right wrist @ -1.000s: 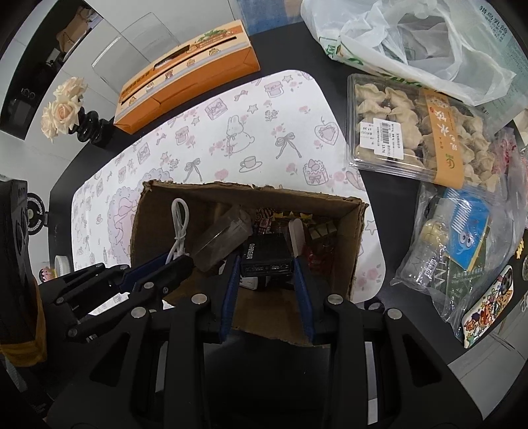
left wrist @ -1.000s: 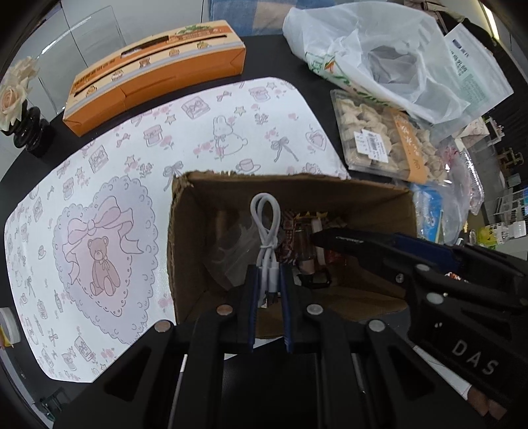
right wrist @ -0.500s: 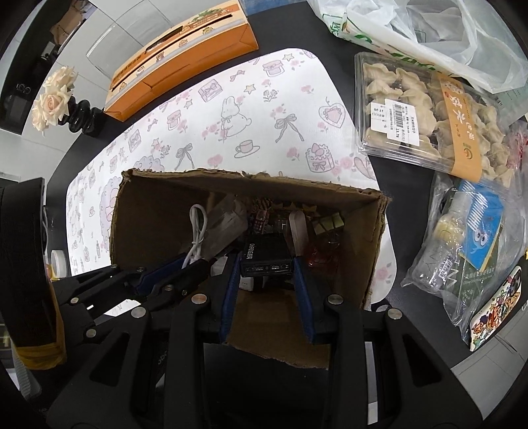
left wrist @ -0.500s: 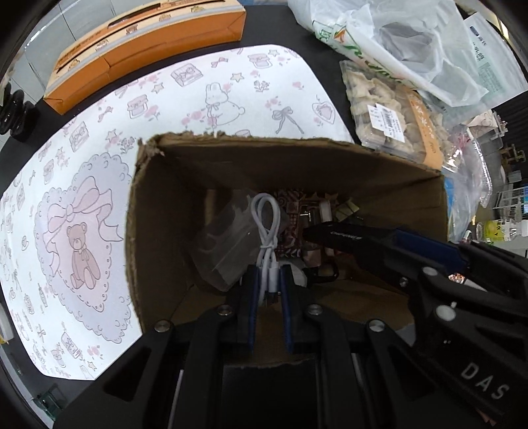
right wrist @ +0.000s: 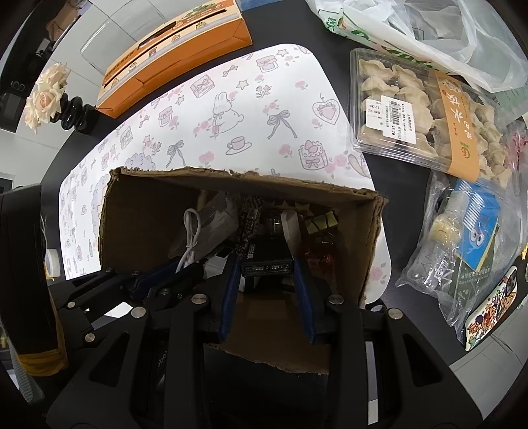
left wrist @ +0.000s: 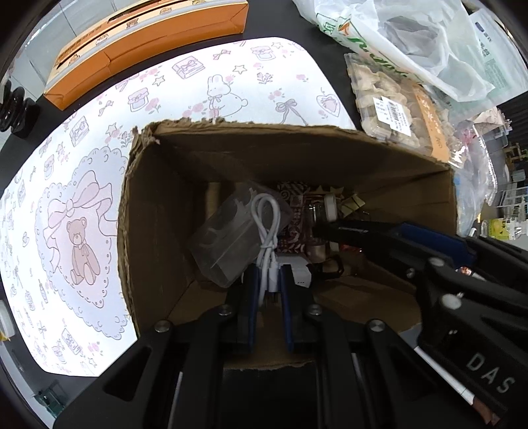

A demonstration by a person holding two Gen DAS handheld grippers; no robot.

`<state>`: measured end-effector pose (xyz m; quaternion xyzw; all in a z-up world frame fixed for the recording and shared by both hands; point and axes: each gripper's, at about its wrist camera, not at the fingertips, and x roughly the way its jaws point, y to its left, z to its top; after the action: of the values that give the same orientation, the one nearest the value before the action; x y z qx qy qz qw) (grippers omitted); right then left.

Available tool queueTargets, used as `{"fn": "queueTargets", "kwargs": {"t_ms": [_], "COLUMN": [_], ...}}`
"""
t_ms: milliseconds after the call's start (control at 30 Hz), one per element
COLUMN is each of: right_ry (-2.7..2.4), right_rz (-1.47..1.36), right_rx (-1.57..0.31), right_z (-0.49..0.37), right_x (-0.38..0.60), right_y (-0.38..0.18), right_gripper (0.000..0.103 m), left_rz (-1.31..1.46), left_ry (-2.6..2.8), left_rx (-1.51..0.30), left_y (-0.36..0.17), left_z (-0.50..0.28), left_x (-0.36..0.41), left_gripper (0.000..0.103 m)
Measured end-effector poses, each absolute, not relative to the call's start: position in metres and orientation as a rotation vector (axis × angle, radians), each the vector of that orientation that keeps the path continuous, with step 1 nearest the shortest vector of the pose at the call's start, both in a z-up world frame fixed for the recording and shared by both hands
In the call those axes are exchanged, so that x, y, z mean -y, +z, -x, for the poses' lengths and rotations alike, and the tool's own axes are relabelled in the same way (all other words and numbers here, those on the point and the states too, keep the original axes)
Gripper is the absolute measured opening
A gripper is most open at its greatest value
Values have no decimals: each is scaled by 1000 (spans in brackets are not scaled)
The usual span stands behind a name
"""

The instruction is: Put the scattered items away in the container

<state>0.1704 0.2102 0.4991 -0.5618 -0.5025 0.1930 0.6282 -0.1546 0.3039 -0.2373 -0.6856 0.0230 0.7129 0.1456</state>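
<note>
An open cardboard box (left wrist: 155,211) (right wrist: 369,231) sits on a patterned mat, holding a clear plastic case (left wrist: 227,237), a patterned packet and other small items. My left gripper (left wrist: 269,274) is inside the box, shut on a coiled white cable (left wrist: 265,217) (right wrist: 191,234) that loops upward over the clear case. My right gripper (right wrist: 266,264) is also inside the box, shut on a black rectangular device (right wrist: 265,259); in the left wrist view it reaches in from the right (left wrist: 363,231).
An orange carton (right wrist: 175,49) lies behind the mat (right wrist: 231,109). A dumpling tray (right wrist: 419,109), plastic bags (right wrist: 412,29) and a bagged blue packet (right wrist: 468,231) crowd the right. A flower vase (right wrist: 66,105) stands far left.
Both grippers have moved down and forward into the box with the cable and the black device still held. The box looms larger in both views.
</note>
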Motion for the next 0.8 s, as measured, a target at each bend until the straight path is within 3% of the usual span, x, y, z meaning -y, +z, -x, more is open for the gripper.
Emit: {"fn": "queueTargets", "kwargs": {"t_ms": [67, 133, 200, 267, 433, 800], "right_ry": [444, 452, 468, 478, 506, 541], "right_rz": [1284, 1280, 1280, 1282, 1284, 1289], "right_rx": [1161, 1165, 1163, 1167, 1192, 1236], "right_z": [-170, -169, -169, -169, -170, -176], "right_x": [-207, -204, -200, -196, -184, -159], "right_y": [498, 497, 497, 495, 490, 468], "right_gripper": [46, 57, 61, 70, 85, 86], "left_rz": [1962, 1946, 1921, 1890, 1840, 1767], "left_ry": [2059, 2065, 2077, 2098, 2121, 2173], "left_rx": [-83, -84, -87, -103, -120, -115], "left_y": [-234, -229, -224, -217, -202, -177], "left_z": [154, 152, 150, 148, 144, 131], "left_x": [-305, -305, -307, -308, -313, -309], "left_gripper": [16, 32, 74, 89, 90, 93]}}
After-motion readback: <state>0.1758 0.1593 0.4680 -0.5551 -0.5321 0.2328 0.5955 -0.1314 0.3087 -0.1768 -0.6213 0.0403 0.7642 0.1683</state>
